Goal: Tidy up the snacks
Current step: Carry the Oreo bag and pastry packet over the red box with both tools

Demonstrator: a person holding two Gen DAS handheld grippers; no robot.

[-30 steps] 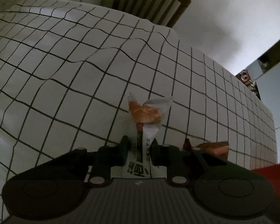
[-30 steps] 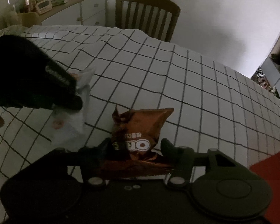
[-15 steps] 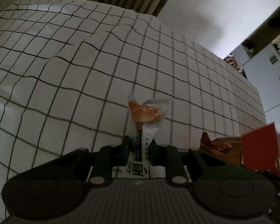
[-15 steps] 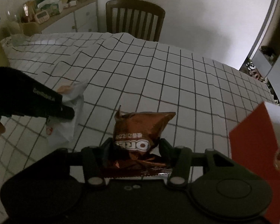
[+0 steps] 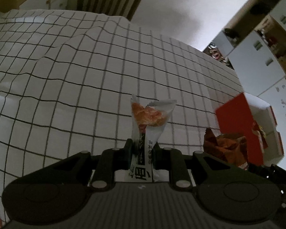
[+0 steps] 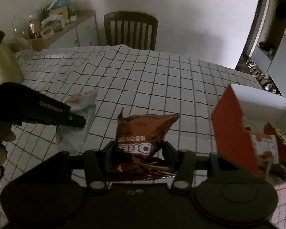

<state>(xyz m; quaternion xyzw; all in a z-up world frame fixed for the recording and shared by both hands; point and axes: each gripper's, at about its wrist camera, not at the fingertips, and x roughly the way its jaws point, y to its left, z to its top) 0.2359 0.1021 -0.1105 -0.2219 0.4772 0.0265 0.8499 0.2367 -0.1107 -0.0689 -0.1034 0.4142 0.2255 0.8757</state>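
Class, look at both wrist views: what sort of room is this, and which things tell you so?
Most likely a home dining room or kitchen: a table under a checked tablecloth, a wooden dining chair pushed up to it, and a cluttered sideboard against the wall.

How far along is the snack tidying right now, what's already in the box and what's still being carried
Done: the red box at the right already holds a few packets. In hand: the right gripper is shut on the brown Oreo packet, close beside the box, and the left gripper is shut on the white snack packet. Left: both packets still need dropping in; no other loose snacks show on the checked tablecloth.
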